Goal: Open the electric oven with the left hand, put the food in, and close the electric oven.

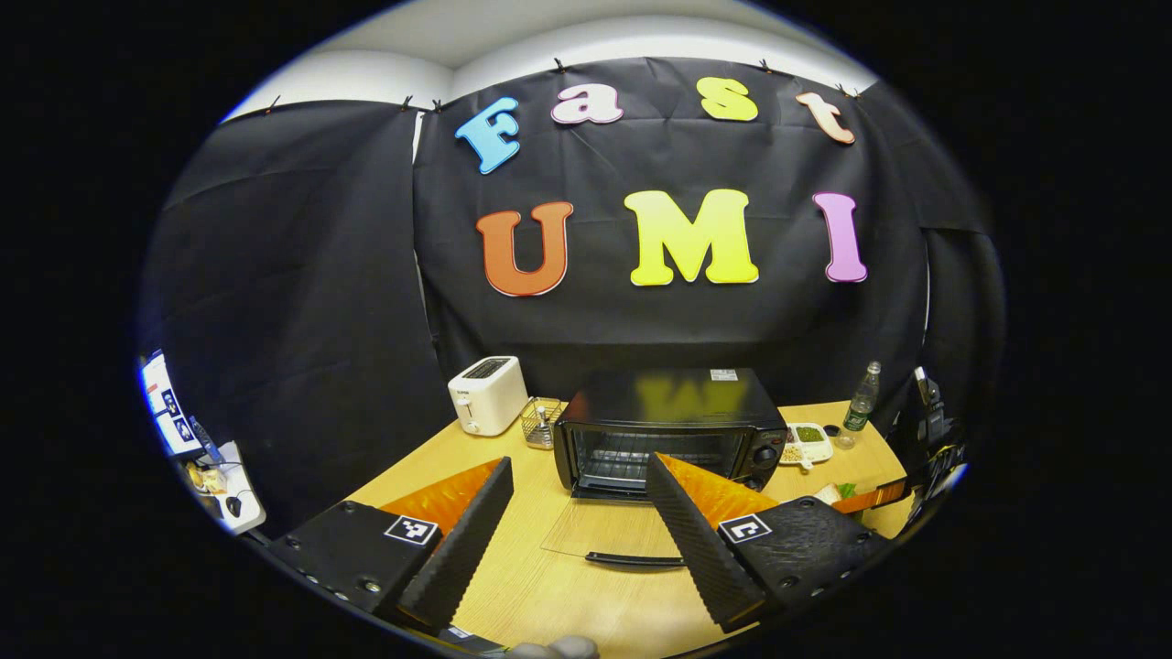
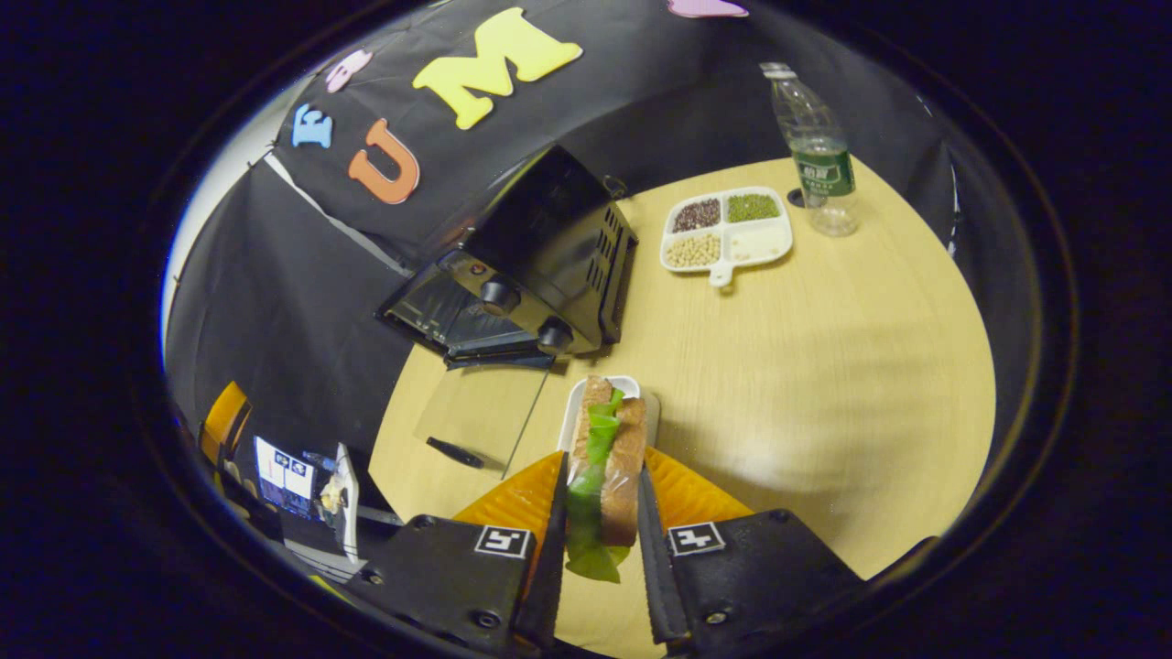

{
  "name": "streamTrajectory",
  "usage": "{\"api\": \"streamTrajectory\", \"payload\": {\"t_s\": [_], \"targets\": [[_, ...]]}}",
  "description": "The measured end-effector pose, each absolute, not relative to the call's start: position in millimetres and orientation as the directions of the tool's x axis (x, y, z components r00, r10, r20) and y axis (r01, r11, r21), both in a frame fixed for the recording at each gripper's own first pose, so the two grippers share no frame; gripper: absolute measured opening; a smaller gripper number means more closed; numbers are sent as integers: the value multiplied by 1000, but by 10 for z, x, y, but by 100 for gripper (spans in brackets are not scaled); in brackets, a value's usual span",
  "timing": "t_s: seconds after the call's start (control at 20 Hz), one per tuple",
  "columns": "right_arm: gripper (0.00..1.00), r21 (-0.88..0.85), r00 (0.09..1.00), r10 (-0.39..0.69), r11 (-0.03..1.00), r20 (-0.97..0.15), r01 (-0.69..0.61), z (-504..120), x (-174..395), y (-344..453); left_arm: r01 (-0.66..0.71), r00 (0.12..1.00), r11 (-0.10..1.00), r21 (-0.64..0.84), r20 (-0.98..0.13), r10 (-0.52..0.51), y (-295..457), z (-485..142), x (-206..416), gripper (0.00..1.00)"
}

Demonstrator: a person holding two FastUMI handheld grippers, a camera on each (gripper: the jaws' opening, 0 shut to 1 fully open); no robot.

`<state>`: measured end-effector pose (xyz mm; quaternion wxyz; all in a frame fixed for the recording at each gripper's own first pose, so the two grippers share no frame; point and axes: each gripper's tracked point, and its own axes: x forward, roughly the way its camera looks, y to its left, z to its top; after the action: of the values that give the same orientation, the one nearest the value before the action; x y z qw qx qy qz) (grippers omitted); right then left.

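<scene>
The black electric oven stands on the wooden table with its glass door folded flat down toward me, handle at the front. My left gripper hangs open in front of the door, nothing between its fingers. In the right gripper view the oven sits at the upper left, its door lying open. My right gripper is shut on a sandwich of brown bread and green lettuce, held just above a small white dish beside the oven.
A white toaster and a wire basket stand left of the oven. A divided white plate of beans and a plastic bottle sit behind and right of it. Papers lie on a side surface at the far left.
</scene>
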<state>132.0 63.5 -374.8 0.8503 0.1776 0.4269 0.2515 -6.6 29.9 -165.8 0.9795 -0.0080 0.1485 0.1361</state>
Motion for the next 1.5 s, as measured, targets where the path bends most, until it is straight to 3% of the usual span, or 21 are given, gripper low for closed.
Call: {"api": "streamTrajectory", "payload": {"t_s": [0.1,0.15,0.2,0.25,0.5,0.75,1.15,1.5], "targets": [[31,500,562,555,824,-613,-267,-3523,1260,686,-258,920,965,49,-291,261,386,-1663,-133,96],[41,501,592,542,827,-596,-254,-3412,1221,736,-243,927,968,57,-282,249,416,-1650,-169,96],[41,509,620,530,828,-578,-233,-3301,1187,797,-222,936,974,49,-269,227,426,-1623,-189,96],[31,525,648,518,825,-558,-208,-3213,1135,879,-201,944,979,38,-261,204,417,-1622,-203,95],[31,620,766,472,775,-437,-124,-2983,990,1492,-95,969,995,-32,-233,85,397,-1610,-323,96],[31,750,812,483,655,-329,-86,-3111,1058,2257,-32,974,997,-65,-227,17,434,-1631,-440,95],[31,860,892,395,509,-221,-13,-3439,1757,2958,43,968,999,-12,-246,-44,521,-1811,-501,96],[31,893,917,357,450,-178,-2,-3607,2532,3376,65,956,998,25,-287,-55,602,-2077,-368,95]]}}
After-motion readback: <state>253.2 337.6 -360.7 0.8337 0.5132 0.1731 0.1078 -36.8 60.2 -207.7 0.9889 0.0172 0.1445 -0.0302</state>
